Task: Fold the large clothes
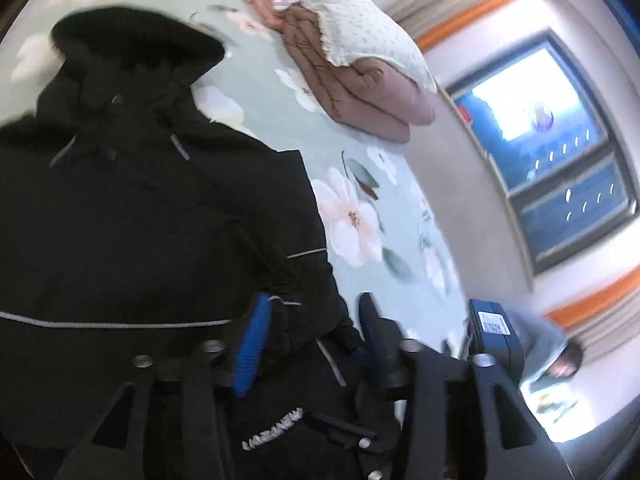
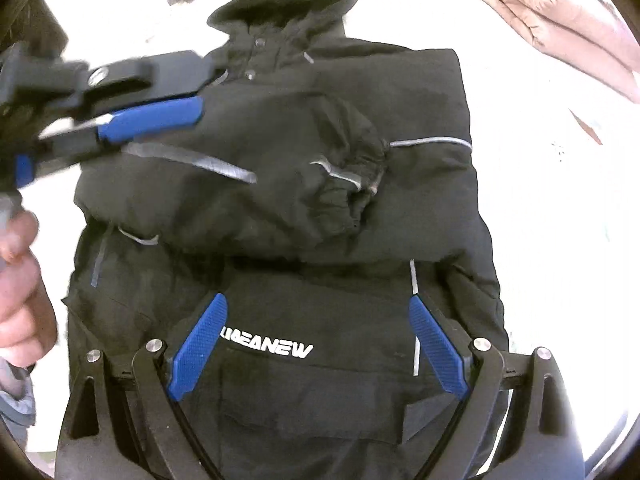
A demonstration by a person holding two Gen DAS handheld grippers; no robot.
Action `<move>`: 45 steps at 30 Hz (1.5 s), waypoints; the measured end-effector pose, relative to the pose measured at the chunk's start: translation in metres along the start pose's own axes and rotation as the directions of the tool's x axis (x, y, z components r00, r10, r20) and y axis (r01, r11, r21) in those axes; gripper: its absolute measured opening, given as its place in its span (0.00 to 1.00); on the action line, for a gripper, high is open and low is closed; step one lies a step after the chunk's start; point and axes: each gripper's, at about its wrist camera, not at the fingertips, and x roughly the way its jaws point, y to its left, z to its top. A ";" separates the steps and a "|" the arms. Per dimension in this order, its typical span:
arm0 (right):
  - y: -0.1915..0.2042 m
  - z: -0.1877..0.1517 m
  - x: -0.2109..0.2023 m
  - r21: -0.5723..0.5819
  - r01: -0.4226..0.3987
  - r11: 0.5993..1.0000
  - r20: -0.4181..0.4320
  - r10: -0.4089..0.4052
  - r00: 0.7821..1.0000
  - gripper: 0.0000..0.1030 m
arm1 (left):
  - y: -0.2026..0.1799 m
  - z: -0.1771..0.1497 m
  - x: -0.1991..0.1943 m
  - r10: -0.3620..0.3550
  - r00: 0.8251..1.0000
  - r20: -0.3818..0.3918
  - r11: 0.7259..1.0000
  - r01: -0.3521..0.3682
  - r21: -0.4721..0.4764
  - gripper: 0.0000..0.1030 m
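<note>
The black padded hooded jacket (image 2: 280,200) lies mid-bed on the floral sheet (image 1: 360,216), sleeves already crossed, so the bottom hem probably gets folded up next. Right tool (image 2: 316,344) hangs spread above the hem, left tool (image 1: 308,336) also apart, empty. Only the left view shows the folded pink quilt (image 1: 360,92) at the bed's far edge and a window (image 1: 560,152).

Folded pink quilt (image 1: 360,92); floral bedsheet (image 1: 360,220); window (image 1: 560,152)

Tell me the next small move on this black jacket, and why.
Probably lower the open right hand-held gripper onto the hem of the black jacket and pinch it. Both sleeves already lie folded across the chest, and the left hand-held gripper hovers open, holding nothing.
</note>
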 end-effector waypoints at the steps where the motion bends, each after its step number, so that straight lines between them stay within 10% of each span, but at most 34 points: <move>1: -0.003 0.005 -0.002 0.010 -0.018 1.000 0.013 0.017 1.000 0.91 | 0.004 -0.002 -0.007 0.014 1.000 0.011 1.000 -0.014 -0.027 0.54; 9: -0.029 0.067 0.043 0.206 -0.169 0.964 0.003 0.172 0.985 0.89 | 0.037 -0.011 -0.073 0.223 0.970 0.097 0.971 -0.211 -0.115 0.54; 11: -0.038 0.071 0.073 0.301 -0.261 0.917 -0.077 0.296 0.952 0.69 | 0.051 -0.009 -0.083 0.291 0.950 0.116 0.951 -0.274 -0.144 0.55; 12: -0.038 0.071 0.085 0.333 -0.308 0.891 -0.110 0.361 0.926 0.39 | 0.059 -0.012 -0.095 0.323 0.938 0.129 0.939 -0.300 -0.166 0.54; 15: -0.024 0.081 0.053 0.222 -0.284 0.933 -0.036 0.299 0.954 0.31 | 0.077 -0.014 -0.117 0.425 0.891 0.161 0.897 -0.391 -0.206 0.54; 17: -0.021 0.091 0.020 0.154 -0.233 0.960 0.036 0.230 0.973 0.30 | 0.087 -0.012 -0.124 0.492 0.855 0.163 0.865 -0.459 -0.205 0.54; 21: -0.040 0.110 -0.019 0.111 -0.114 0.987 0.133 0.099 0.986 0.30 | 0.109 -0.010 -0.105 0.538 0.838 0.086 0.836 -0.520 -0.174 0.54; 24: -0.051 0.115 0.021 0.100 -0.024 0.995 0.053 0.019 0.998 0.30 | 0.119 -0.015 -0.078 0.534 0.845 0.037 0.840 -0.526 -0.133 0.54; 31: -0.054 0.099 0.086 0.116 0.060 0.991 -0.022 -0.058 0.998 0.34 | 0.123 -0.014 -0.053 0.602 0.798 0.019 0.797 -0.601 -0.057 0.55; 35: -0.043 0.104 0.062 0.104 0.099 0.990 -0.039 -0.096 0.995 0.46 | 0.107 -0.001 -0.067 0.577 0.816 0.022 0.817 -0.577 -0.025 0.55; 40: -0.019 0.134 0.016 0.047 0.102 0.994 0.146 -0.108 0.983 0.65 | 0.097 0.039 -0.096 0.534 0.834 0.141 0.845 -0.531 -0.062 0.55; 45: 0.019 0.159 0.067 -0.058 0.110 0.992 0.087 -0.105 0.991 0.65 | 0.129 0.055 -0.069 0.571 0.817 0.081 0.820 -0.563 -0.106 0.55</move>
